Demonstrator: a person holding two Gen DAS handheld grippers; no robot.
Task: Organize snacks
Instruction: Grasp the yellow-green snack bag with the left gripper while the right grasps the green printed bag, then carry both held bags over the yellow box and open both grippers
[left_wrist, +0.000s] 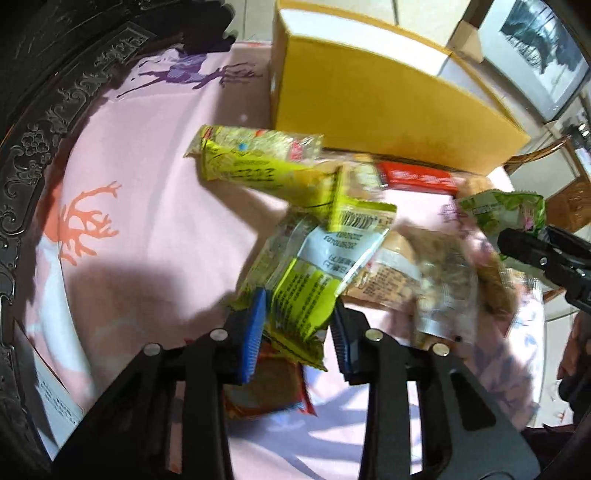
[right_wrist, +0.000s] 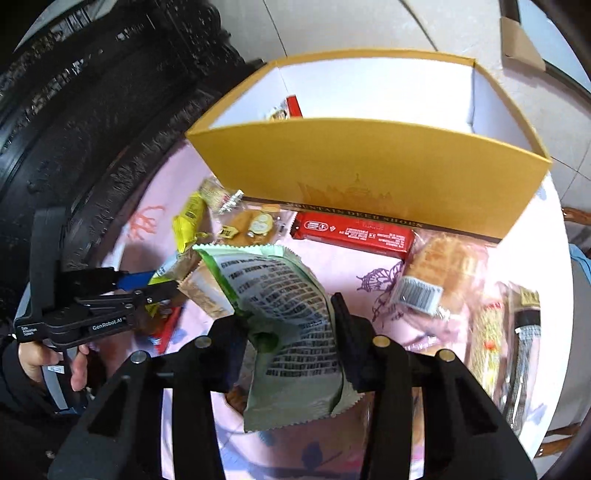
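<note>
Left gripper (left_wrist: 297, 328): blue-padded fingers pinching a yellow-green snack packet (left_wrist: 306, 291), raised above the pink tablecloth (left_wrist: 147, 221).
Right gripper (right_wrist: 291, 332): fingers pressed against a green snack packet (right_wrist: 291, 325) (white back with black print faces the camera), held above the cloth.
Yellow box (right_wrist: 369, 166): open, at the table's far edge; a red packet inside (right_wrist: 293, 105) lies against its left wall.
Loose snacks: a red bar (right_wrist: 354, 234) lies just beside the box's near wall; other wrapped packets are scattered nearby.
</note>
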